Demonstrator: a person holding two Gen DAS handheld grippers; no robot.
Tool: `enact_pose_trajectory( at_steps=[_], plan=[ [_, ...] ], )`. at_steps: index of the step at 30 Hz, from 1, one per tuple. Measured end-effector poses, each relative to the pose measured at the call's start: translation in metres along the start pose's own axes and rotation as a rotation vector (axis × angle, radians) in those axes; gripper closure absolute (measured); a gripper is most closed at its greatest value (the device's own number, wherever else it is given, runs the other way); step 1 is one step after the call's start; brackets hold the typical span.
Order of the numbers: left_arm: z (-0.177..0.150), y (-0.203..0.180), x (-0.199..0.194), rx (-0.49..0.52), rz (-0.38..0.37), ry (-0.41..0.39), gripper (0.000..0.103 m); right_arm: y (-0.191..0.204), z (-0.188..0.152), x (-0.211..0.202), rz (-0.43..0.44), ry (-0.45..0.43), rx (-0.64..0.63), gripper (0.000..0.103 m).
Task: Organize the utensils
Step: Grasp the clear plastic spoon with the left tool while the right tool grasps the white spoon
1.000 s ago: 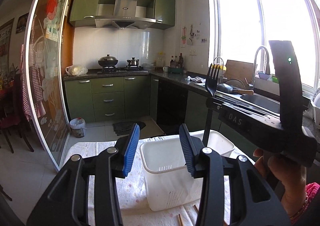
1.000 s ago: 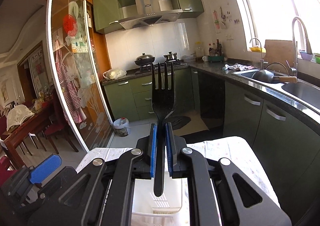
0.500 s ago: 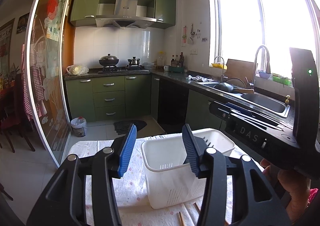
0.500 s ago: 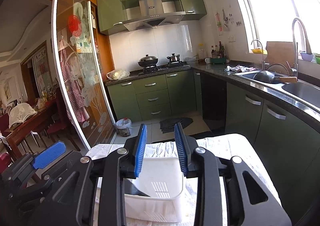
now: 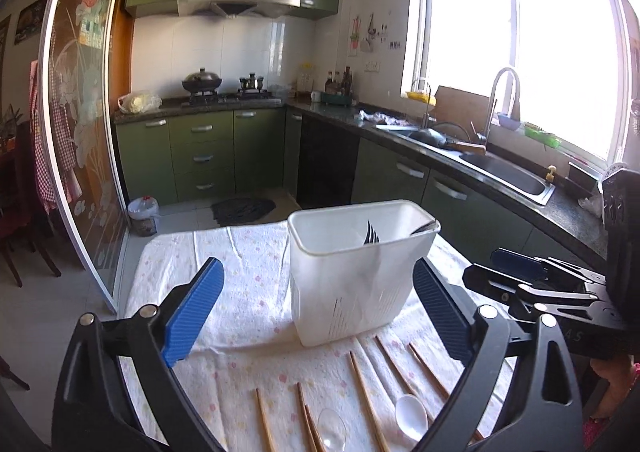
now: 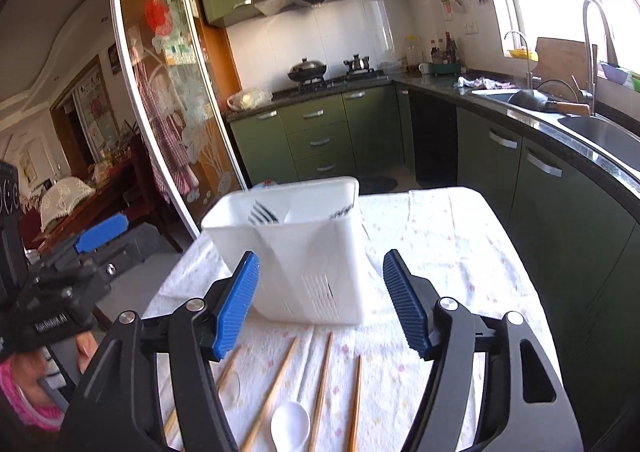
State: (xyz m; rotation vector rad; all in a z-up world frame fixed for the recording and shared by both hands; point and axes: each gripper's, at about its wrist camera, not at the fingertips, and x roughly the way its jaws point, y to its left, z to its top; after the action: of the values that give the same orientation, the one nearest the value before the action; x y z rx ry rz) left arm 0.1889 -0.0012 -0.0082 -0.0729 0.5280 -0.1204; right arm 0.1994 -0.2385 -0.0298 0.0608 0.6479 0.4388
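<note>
- The white caddy (image 5: 352, 272) stands upright on my counter (image 5: 248, 292), which is covered with a pale flowered cloth, and I take it as my landmark.
- The caddy is a tall plastic bin with slotted lower walls and a divider that splits it into compartments.
- Inside it, a black fork (image 5: 371, 233) stands with its tines up just below the rim, in the compartment on the side of my left claw as the right wrist view shows it.
- At the caddy's other end a second dark utensil (image 5: 424, 227) leans against the rim; I cannot tell what kind it is.
- My left claw (image 5: 316, 308) stands wide open with nothing in it; its jaws have just been opening, and from its own camera the caddy shows in the gap between them, untouched.
- My right claw (image 6: 320, 300) is open too, less wide, and holds nothing; its jaws have just been opening, and it sits on the near side of the caddy without touching it.
- On the cloth just in front of the caddy lie several wooden chopsticks (image 6: 322, 384), loose and roughly side by side.
- Among them, further from the caddy, lies a white spoon (image 6: 290, 428), and beside it a clear plastic spoon (image 5: 332, 428).
</note>
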Motion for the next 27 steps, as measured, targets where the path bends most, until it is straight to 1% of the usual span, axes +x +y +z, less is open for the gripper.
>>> enact_pose_trajectory(
  at_steps=[2,3,5,6,8,10,12,13,14,15,16,18,24,27],
  plan=[
    [-0.007,0.006,0.008,-0.019,-0.019,0.134,0.013,0.001,-0.013,0.002,-0.011,0.077,-0.015,0.039],
    [-0.012,0.009,0.014,-0.023,-0.02,0.208,0.016,0.002,-0.018,0.003,-0.017,0.11,-0.02,0.039],
    [-0.025,0.012,0.025,-0.024,-0.013,0.353,0.029,0.003,-0.028,0.005,-0.025,0.161,-0.028,0.039],
    [-0.032,0.014,0.031,-0.025,-0.007,0.421,0.032,0.002,-0.032,0.006,-0.029,0.178,-0.031,0.039],
    [-0.047,0.017,0.04,-0.035,0.005,0.534,0.044,0.003,-0.036,0.007,-0.04,0.207,-0.039,0.04],
    [-0.063,0.017,0.046,-0.023,0.007,0.626,0.048,0.005,-0.041,0.01,-0.03,0.25,-0.042,0.045],
    [-0.077,0.016,0.048,-0.01,0.007,0.694,0.049,0.008,-0.048,0.017,0.001,0.324,-0.04,0.057],
    [-0.082,0.014,0.05,-0.014,0.001,0.729,0.052,0.011,-0.053,0.021,0.019,0.369,-0.045,0.061],
    [-0.087,0.012,0.05,-0.025,-0.013,0.767,0.057,0.014,-0.06,0.025,0.036,0.414,-0.052,0.067],
    [-0.092,0.011,0.05,-0.04,-0.032,0.804,0.059,0.016,-0.063,0.029,0.051,0.45,-0.056,0.072],
    [-0.096,0.008,0.05,-0.053,-0.052,0.835,0.061,0.017,-0.068,0.032,0.062,0.476,-0.056,0.074],
    [-0.102,0.004,0.05,-0.071,-0.075,0.87,0.062,0.02,-0.071,0.035,0.069,0.494,-0.057,0.074],
    [-0.109,-0.009,0.055,-0.088,-0.1,0.916,0.065,0.017,-0.068,0.036,0.072,0.501,-0.036,0.074],
    [-0.108,-0.017,0.062,-0.082,-0.098,0.917,0.07,0.016,-0.066,0.034,0.076,0.501,-0.031,0.074]
  ],
)
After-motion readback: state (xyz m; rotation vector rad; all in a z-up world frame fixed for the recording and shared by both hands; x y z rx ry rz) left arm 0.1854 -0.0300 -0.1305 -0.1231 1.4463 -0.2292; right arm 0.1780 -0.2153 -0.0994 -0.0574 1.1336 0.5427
